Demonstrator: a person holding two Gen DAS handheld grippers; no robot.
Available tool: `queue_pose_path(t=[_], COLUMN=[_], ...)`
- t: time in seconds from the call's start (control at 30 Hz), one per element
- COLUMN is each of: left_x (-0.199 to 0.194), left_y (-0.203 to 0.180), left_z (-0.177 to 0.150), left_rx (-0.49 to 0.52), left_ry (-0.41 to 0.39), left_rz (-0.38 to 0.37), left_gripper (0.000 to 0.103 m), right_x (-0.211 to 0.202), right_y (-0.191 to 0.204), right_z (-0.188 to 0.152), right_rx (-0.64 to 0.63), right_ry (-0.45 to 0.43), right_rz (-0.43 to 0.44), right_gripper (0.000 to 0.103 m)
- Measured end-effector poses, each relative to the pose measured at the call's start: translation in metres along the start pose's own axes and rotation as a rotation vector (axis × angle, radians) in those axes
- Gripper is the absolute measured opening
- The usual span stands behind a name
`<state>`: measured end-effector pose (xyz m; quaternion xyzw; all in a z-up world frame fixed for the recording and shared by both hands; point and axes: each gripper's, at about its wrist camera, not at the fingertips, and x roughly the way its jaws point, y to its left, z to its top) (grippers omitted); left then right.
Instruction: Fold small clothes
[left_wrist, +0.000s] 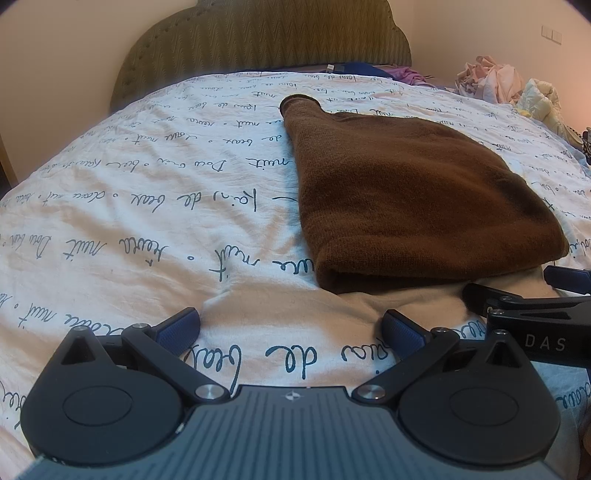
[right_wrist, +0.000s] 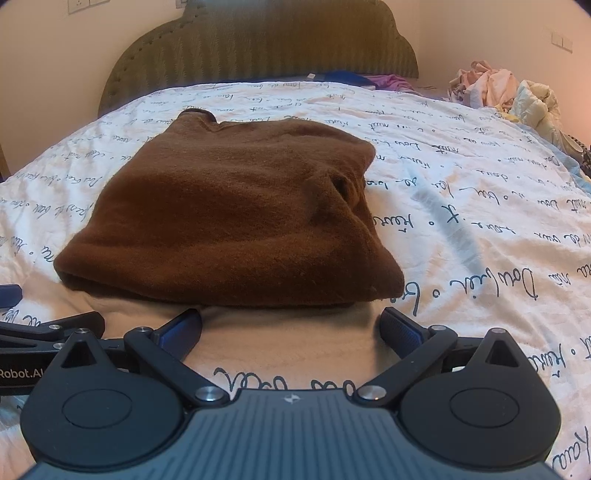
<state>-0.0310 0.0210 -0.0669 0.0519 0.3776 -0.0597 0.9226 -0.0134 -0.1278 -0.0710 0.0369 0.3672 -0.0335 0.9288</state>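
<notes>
Lying folded: one brown sweater (right_wrist: 236, 218), two grippers' jaws spread.

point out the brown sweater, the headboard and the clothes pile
brown sweater (right_wrist: 236, 218), right wrist view, middle of its top.
headboard (left_wrist: 258, 37), left wrist view, padded front.
clothes pile (right_wrist: 491, 88), right wrist view, pink part.

Clearance: bed surface mostly open.
Duvet (left_wrist: 147, 177) bare left of the folded sweater (left_wrist: 406, 192) and right of it; sweater occupies the centre. Clothes heap (right_wrist: 498, 88) blocks the far right corner; headboard (right_wrist: 258, 44) bounds the far edge.
</notes>
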Motion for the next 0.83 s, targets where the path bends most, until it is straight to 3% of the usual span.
queue_pose_path(t=[0.83], left_x=[-0.0018], left_y=[0.0019], left_z=[0.0005], left_rx=[-0.014], left_ry=[-0.010], left_rz=[-0.016], left_gripper=[0.103], right_x=[-0.0004], right_y=[-0.0010], right_z=[-0.0007], right_rx=[0.005], right_ry=[0.000], right_rz=[0.002], right_gripper=[0.103])
